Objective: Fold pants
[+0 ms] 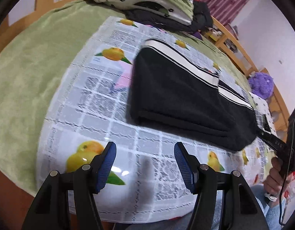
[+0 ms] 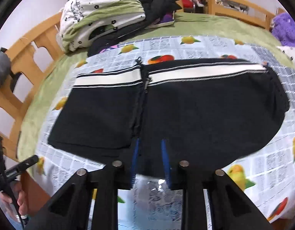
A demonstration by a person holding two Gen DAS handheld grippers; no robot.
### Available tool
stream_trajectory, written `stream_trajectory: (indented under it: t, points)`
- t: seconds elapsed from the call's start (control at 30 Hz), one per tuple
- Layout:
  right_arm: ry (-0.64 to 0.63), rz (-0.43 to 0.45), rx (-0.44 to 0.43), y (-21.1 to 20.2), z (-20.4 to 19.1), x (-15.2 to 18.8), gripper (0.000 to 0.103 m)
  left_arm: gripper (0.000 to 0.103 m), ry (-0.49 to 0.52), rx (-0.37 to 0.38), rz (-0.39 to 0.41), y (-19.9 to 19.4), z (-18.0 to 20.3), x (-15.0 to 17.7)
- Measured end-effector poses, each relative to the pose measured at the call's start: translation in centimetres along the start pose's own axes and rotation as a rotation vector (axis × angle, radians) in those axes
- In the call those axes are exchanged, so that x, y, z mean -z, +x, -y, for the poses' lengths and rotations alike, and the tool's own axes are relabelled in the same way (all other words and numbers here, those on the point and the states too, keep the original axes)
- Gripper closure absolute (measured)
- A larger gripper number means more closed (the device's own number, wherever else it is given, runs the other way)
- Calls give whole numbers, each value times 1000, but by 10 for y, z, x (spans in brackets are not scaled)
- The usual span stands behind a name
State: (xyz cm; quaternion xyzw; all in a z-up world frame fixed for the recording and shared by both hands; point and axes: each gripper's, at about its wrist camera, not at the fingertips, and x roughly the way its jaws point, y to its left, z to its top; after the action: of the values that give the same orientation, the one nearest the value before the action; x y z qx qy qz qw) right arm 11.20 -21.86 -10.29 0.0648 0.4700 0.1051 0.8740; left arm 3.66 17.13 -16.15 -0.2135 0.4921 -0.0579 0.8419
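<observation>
the pants (image 2: 166, 103), black with a white side stripe, lie folded flat on the fruit-print cloth (image 1: 101, 103) over the green bed. the left gripper (image 1: 145, 164) hangs spread and empty above bare cloth beside them. the right gripper (image 2: 150, 159) sits narrow at their near edge, seemingly pinching nothing, though blur hides contact.

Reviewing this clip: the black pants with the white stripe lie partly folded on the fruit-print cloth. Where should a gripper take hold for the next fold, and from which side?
Probably one short end of the pants, pinching all layers at the near corner. The bundle lies flat and long on the fruit-print cloth, its stacked edges showing along the near side, so come in low from the side, one finger sliding under. The left gripper is open over bare cloth, nearest the left end.
</observation>
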Motion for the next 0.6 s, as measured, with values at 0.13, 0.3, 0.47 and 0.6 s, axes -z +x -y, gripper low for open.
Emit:
stream_trajectory:
  t: [0.13,0.3,0.47,0.6]
  points:
    - [-37,70,46,-14,-5,4,79,43,34,32,-26,6,8,5]
    - [-137,90,3,-13,-25,-8,79,43,48,36,-29,11,7,1]
    - [-269,57,-30,20,-48,-43,79,43,16,35,-9,14,-6,-15]
    - [-321,3,13,66,-57,-69,79,43,-11,43,10,18,-14,-28]
